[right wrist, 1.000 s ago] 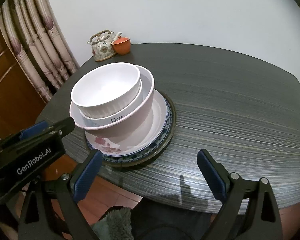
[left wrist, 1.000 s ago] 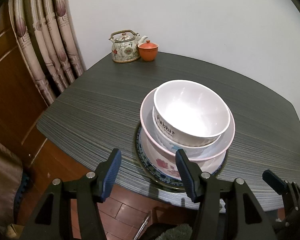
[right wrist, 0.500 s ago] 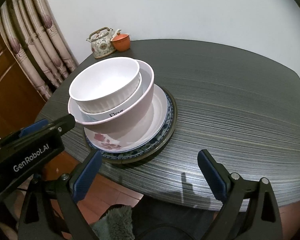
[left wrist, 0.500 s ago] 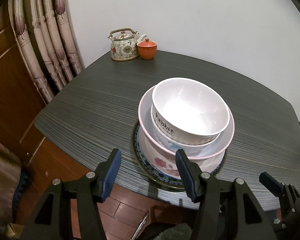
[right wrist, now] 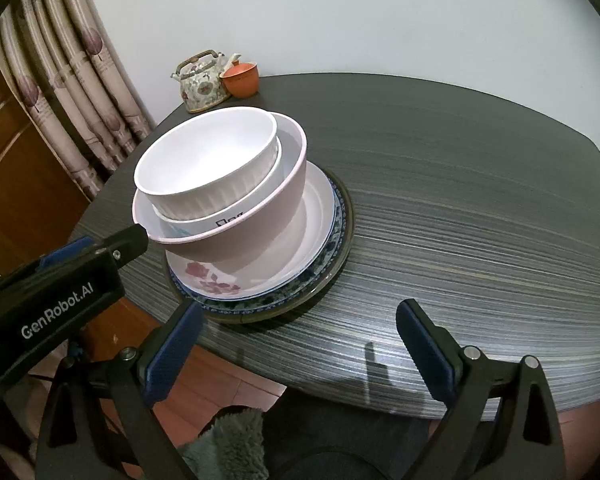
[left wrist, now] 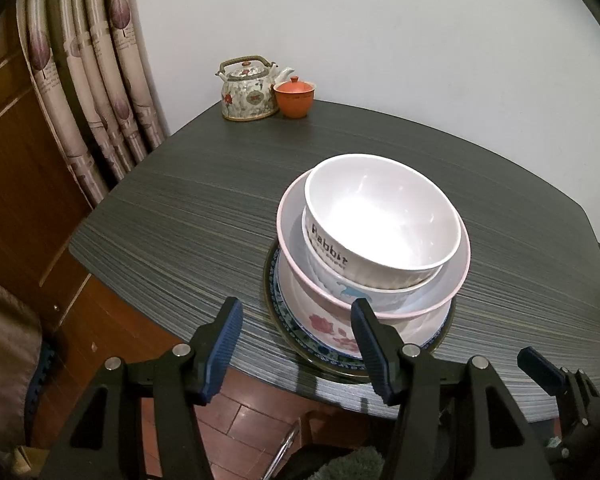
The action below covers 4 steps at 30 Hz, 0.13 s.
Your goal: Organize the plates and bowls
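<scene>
A stack stands near the front edge of the dark table (left wrist: 204,208). On top is a white "Rabbit" bowl (left wrist: 380,216), nested in another white bowl (left wrist: 360,292), inside a wide pink bowl (left wrist: 440,300). Under them lie a white rose-patterned plate (left wrist: 328,328) and a blue-rimmed plate (left wrist: 300,332). In the right wrist view the stack shows as top bowl (right wrist: 208,168), pink bowl (right wrist: 260,224) and plates (right wrist: 300,264). My left gripper (left wrist: 296,348) is open and empty in front of the stack. My right gripper (right wrist: 300,348) is open and empty, right of the stack's front.
A floral teapot (left wrist: 250,90) and an orange lidded cup (left wrist: 294,96) stand at the table's far corner by the wall. Curtains (left wrist: 96,80) and a wooden cabinet (left wrist: 16,184) are at the left. The left gripper's body (right wrist: 52,304) is at the right view's lower left.
Both grippers have drawn back slightly from the table; the stack sits a little farther away in both views. Both jaws stay open.
</scene>
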Tool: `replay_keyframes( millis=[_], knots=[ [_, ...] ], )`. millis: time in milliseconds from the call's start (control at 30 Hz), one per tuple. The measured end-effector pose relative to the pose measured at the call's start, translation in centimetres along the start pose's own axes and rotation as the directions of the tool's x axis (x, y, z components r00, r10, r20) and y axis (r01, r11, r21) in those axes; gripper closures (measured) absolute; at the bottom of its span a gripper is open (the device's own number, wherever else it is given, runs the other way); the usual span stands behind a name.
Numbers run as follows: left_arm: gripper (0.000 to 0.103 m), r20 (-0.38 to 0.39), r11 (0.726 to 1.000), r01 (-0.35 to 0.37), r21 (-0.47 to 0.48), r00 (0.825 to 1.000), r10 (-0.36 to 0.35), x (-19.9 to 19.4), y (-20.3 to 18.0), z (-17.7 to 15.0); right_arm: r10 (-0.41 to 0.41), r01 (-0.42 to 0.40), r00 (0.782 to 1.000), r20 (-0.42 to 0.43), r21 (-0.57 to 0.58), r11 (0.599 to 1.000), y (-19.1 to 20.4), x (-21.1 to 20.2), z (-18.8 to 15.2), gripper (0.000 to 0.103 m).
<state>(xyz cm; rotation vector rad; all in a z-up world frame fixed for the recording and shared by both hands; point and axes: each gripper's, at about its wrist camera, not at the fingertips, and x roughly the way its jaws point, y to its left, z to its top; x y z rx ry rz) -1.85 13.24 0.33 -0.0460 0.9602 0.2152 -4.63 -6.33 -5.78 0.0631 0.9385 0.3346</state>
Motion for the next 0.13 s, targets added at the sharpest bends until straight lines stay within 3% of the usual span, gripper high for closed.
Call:
replay_keyframes(
  millis=[133],
  knots=[
    [0.045, 0.001, 1.000, -0.002, 0.008, 1.000, 0.002, 0.03, -0.15, 0.00, 0.001, -0.001, 1.000, 0.001, 0.002, 1.000, 0.03, 0.00, -0.14, 0.007]
  ],
)
